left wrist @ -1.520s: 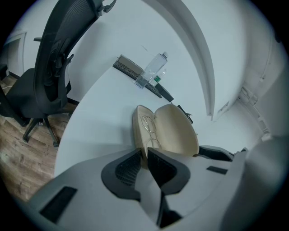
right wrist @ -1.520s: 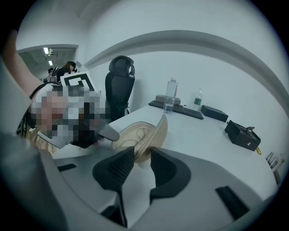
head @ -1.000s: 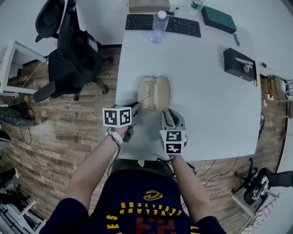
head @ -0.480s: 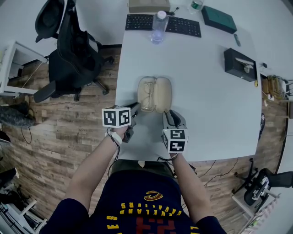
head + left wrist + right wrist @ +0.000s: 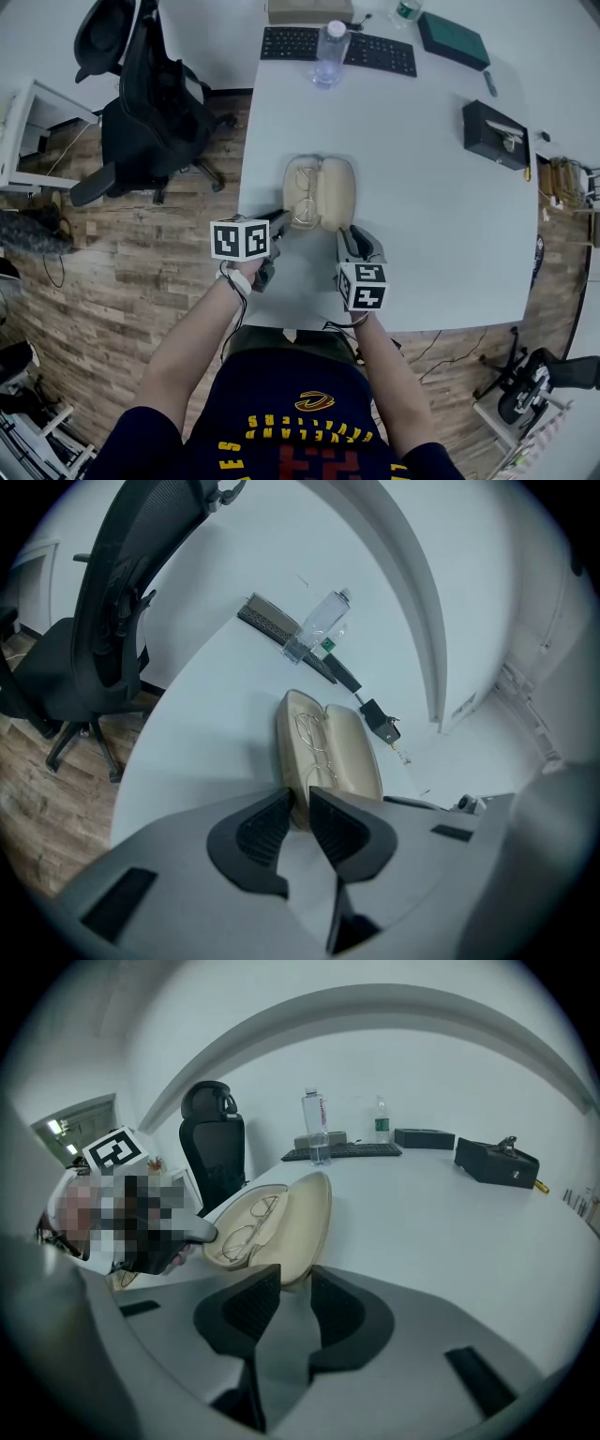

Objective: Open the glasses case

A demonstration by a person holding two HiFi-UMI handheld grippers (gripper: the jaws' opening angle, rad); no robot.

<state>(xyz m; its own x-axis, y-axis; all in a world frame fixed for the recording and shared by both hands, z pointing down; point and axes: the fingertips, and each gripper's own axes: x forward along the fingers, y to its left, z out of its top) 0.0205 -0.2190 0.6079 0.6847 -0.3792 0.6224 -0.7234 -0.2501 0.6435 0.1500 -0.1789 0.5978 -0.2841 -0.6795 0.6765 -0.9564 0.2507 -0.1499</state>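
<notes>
Now beige glasses case open, spectacles inside, left fingers, right fingers pinching its rim

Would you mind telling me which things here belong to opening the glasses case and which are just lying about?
Part of the job: glasses case, lying open; glasses inside it; left gripper and right gripper, each gripping its near end.
Lying about: keyboard, water bottle, black box, green box, office chair.

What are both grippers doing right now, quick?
Left gripper: closed on the near end of the open glasses case.
Right gripper: closed on the edge of its lid.
</notes>
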